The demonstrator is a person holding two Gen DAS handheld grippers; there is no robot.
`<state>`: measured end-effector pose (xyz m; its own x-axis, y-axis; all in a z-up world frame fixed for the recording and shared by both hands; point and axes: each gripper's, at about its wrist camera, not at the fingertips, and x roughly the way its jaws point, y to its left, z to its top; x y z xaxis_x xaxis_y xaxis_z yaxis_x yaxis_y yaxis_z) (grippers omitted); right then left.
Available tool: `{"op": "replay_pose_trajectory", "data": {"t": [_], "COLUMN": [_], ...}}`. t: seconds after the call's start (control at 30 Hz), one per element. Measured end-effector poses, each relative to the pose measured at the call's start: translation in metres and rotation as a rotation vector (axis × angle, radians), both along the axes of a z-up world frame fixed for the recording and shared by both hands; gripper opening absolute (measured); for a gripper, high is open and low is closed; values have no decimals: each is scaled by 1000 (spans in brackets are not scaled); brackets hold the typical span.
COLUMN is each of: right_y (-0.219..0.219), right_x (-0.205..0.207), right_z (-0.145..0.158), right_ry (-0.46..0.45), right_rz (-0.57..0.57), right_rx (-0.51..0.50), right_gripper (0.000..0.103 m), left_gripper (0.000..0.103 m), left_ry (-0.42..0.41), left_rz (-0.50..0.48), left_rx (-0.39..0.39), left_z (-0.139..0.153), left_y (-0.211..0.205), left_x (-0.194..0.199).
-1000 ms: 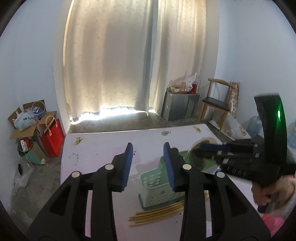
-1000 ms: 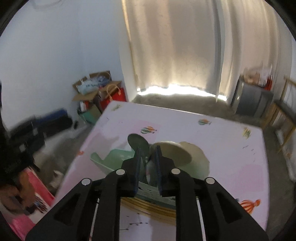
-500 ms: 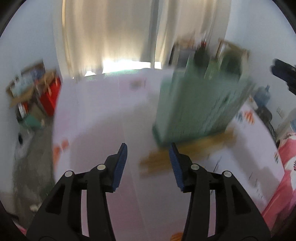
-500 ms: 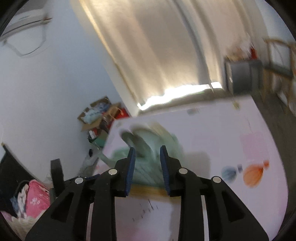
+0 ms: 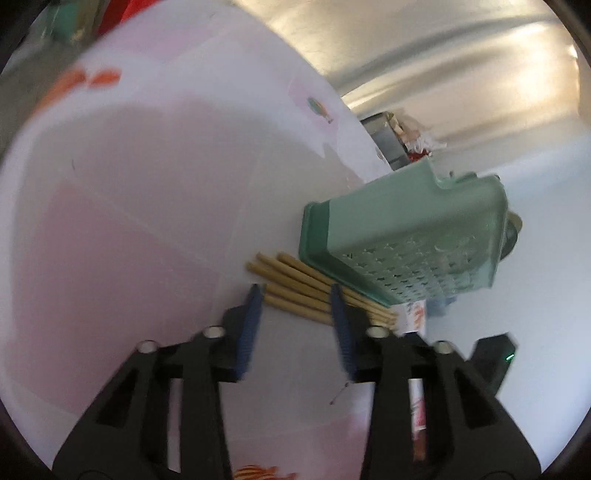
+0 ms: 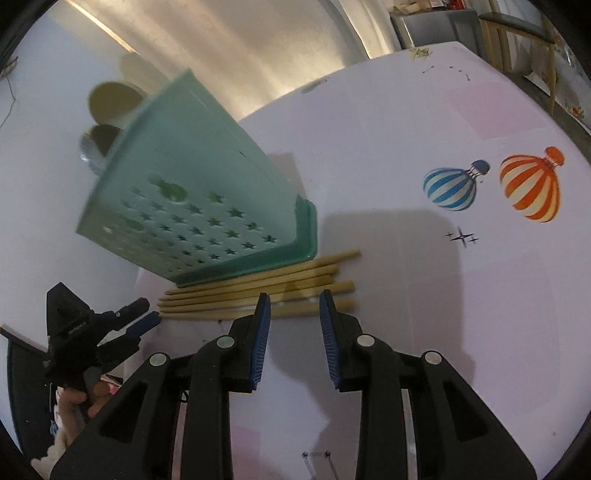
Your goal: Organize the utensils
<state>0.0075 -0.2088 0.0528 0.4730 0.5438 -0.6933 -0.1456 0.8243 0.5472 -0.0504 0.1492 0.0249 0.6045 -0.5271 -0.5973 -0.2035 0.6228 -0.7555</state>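
both grippers, the left gripper point(image 5: 295, 306) and the right gripper point(image 6: 294, 314), hover with jaws open and empty, each lined up on the chopsticks point(image 6: 258, 295) lying in a row on the desk point(image 6: 406, 147) (likely next to be picked). just behind, touching them, stands the green utensil holder point(image 6: 192, 206), spoons already inside.

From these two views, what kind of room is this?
Probably a room in a home: a table with a balloon-print cover, long curtains, a wooden chair and a green utensil holder.
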Motion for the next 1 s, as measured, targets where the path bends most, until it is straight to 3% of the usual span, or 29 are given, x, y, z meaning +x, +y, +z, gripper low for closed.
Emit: {"op": "replay_pose_trajectory", "data": {"t": [0.1,0.27,0.4,0.53,0.57,0.67,0.83,1.0], "right_y": [7,11,12,10,10,6,4,4], "right_x": [6,10,2,-4,-5,-6,-7,-5], "right_z": [-2,-10,-13,-12,-13,-12,-12,-11], "right_ry": [-21,-2,-7,-9,-10,-7,-6,-7], "right_rz": [11,35,52,70,72,71,71,71], "right_rx": [-15,-13,-11,-9,-9,1,4,2], "right_gripper": [28,27,27,27,27,26,25,25], "left_gripper": [19,19,21,40,42,39,27,26], "left_ry": [-6,18,19,-2,-8,-13,0,-7], "left_rz": [58,140,178,193,198,215,230,211], "left_rx": [-24,-47,54,151,168,145,100,61], "left_z": [-6,-6,2,16,18,18,13,10], "left_y": [1,4,0,-9,-8,-1,0,-7], "left_x": [-3,-8,-4,5,7,11,16,11]}}
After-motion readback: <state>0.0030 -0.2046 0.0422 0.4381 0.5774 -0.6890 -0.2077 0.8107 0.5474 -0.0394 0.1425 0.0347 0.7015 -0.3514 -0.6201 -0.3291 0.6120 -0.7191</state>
